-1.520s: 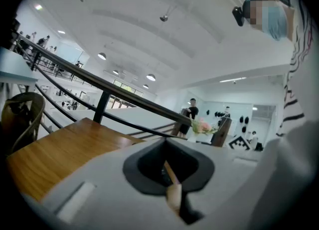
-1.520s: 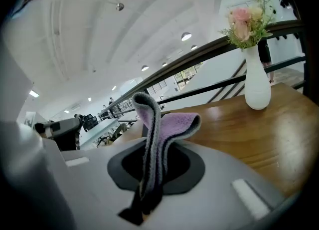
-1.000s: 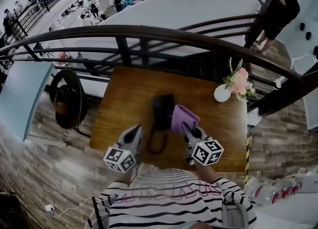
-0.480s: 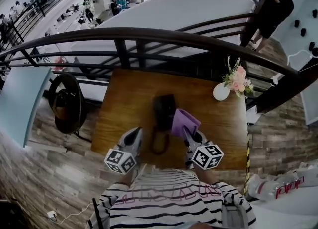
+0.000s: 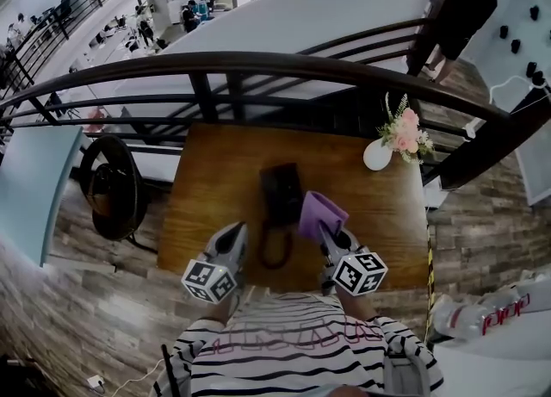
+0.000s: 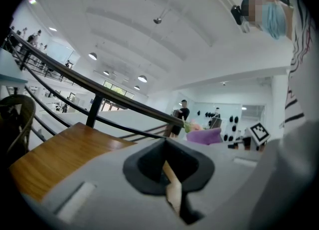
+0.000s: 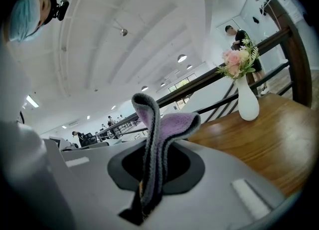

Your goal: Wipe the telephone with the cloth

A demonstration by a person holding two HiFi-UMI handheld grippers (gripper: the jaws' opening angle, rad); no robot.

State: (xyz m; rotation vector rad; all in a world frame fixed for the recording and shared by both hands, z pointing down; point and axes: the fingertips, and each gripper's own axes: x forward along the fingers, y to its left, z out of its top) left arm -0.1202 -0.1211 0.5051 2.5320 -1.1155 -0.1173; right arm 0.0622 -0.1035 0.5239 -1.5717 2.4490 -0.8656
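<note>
"Telephone (image 5: 281,189) first: where is it?" asks the desk.

"Black, at the middle of the wooden table (image 5: 215,180). Its cord (image 5: 274,251) loops toward the near edge, between the two grippers," the photographer replies.

"And the cloth?"

"Purple cloth (image 5: 320,212), pinched in the right gripper (image 5: 326,228). In the right gripper view the jaws are closed on a doubled fold of it, and the free end arches up and over above them. From the head view it sits just beside the telephone's right edge. Whether it touches the set cannot be told."

"The left gripper?"

"Left gripper (image 5: 234,232) hovers over the near part of the table, just left of the cord. Its own view shows the jaws drawn together to a thin pale slit, with nothing gripped between them."

"Anything else in frame?"

"A white vase (image 5: 377,157) of pink flowers (image 5: 403,135) at the far right corner of the table, well apart from the telephone. A dark curved railing (image 5: 258,64) runs beyond the table's far edge. A round wicker chair (image 5: 112,182) stands to the left on the plank floor, and a person in black (image 5: 458,15) stands at the upper right. The holder's striped shirt (image 5: 293,348) fills the bottom."
</note>
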